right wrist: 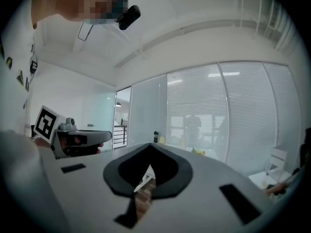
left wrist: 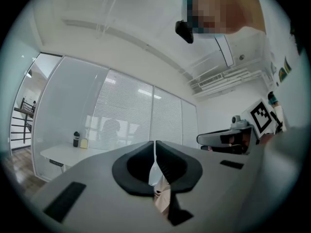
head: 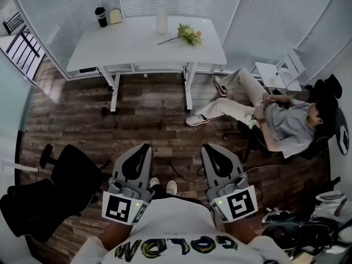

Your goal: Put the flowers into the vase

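Observation:
A bunch of flowers [head: 188, 34] with green leaves and orange blooms lies on the white table [head: 137, 48] at the far end of the room. A tall white vase [head: 161, 22] stands just left of it. Both grippers are held close to my body, far from the table. My left gripper [head: 138, 152] is shut with nothing in it. My right gripper [head: 214, 153] is likewise shut and empty. In the left gripper view the jaws of the left gripper [left wrist: 155, 147] meet. The right gripper [right wrist: 149, 149] shows the same in its own view, with the flowers [right wrist: 197, 151] small in the distance.
A black bottle [head: 101, 16] and a yellow object [head: 116, 16] sit at the table's back left. A person reclines on a chair [head: 286, 122] at the right, legs stretched toward the table. A black office chair [head: 60, 186] stands at my left. Wooden floor lies between me and the table.

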The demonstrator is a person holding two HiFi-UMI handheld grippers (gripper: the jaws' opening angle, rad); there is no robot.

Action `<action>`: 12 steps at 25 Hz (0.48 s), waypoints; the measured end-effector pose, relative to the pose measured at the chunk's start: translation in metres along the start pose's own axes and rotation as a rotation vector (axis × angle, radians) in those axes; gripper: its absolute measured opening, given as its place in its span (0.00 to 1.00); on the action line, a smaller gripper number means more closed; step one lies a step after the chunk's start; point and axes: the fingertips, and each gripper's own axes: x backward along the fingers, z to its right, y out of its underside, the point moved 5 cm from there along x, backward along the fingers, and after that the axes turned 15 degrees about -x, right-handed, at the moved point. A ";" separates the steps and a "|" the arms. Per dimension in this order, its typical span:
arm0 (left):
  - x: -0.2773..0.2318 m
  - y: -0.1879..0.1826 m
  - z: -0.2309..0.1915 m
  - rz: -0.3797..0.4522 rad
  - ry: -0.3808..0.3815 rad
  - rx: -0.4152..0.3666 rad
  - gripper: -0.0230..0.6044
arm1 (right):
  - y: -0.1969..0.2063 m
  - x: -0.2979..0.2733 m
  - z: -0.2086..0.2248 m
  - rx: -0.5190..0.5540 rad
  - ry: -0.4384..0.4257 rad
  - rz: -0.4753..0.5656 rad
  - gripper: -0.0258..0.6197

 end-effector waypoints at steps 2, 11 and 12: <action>-0.005 0.001 0.002 -0.005 0.002 0.010 0.08 | 0.000 -0.002 0.004 -0.004 -0.008 -0.005 0.06; -0.032 0.010 -0.012 -0.013 -0.001 0.010 0.07 | -0.001 -0.033 0.021 0.039 -0.003 -0.019 0.05; -0.036 0.012 -0.016 -0.014 0.000 0.010 0.07 | -0.002 -0.040 0.022 0.039 -0.003 -0.019 0.06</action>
